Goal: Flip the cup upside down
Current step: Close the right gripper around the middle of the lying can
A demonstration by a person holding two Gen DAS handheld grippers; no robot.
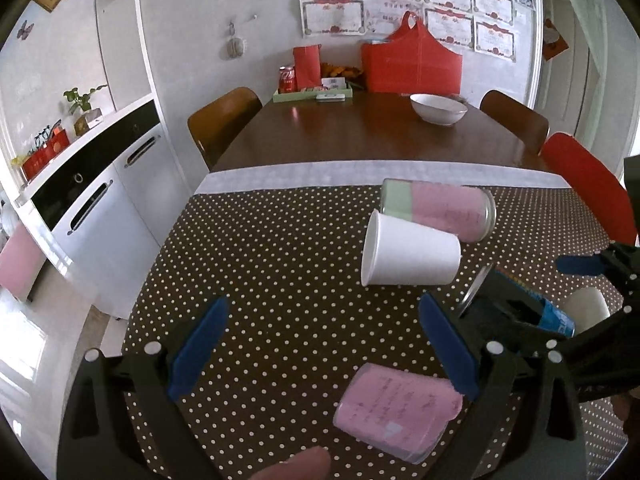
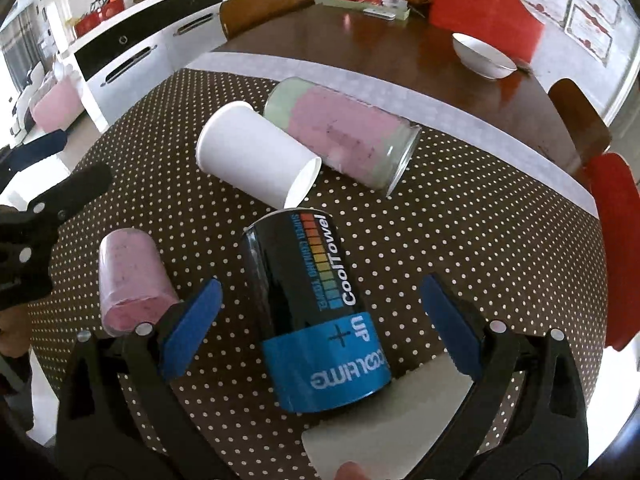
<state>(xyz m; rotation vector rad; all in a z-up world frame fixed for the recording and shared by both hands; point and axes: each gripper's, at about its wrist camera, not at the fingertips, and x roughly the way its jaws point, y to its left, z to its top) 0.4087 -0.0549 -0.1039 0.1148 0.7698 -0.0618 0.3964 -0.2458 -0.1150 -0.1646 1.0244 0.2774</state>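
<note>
Right wrist view puts the white paper cup (image 2: 258, 160) on its side on the polka-dot cloth (image 2: 480, 220), out ahead of your right tool (image 2: 320, 324) and clear of its fingers. Its mouth points toward you and a little right; its closed base points away to the left. Just behind it, touching or nearly touching, lies the pink-and-green can (image 2: 344, 136), also on its side. The cup's rim comes close to the top of the black-and-blue CoolTowel can (image 2: 316, 312), which lies between your right tool's blue pads (image 2: 192, 320). Those pads stand wide apart with a gap on each side of the can, so the right tool holds nothing. A small pink cup (image 2: 130, 280) lies on its side just left of that tool's left pad.

Left wrist view shows the same paper cup (image 1: 410, 252) ahead and to the right of your left tool (image 1: 320, 344), with the pink-and-green can (image 1: 436, 208) behind it. Your left tool is spread wide and grips nothing; the pink cup (image 1: 396, 412) lies low between its fingers, nearer the right one, and whether it touches that pad you cannot tell. The CoolTowel can (image 1: 520, 304) and your right tool (image 1: 580, 280) sit at the right edge.

Beyond the cloth, the bare wooden tabletop (image 1: 340, 132) carries a white bowl (image 1: 438, 108), a green tray (image 1: 312, 94) with a red soda can (image 1: 287, 79), and a red bag (image 1: 412, 60).
</note>
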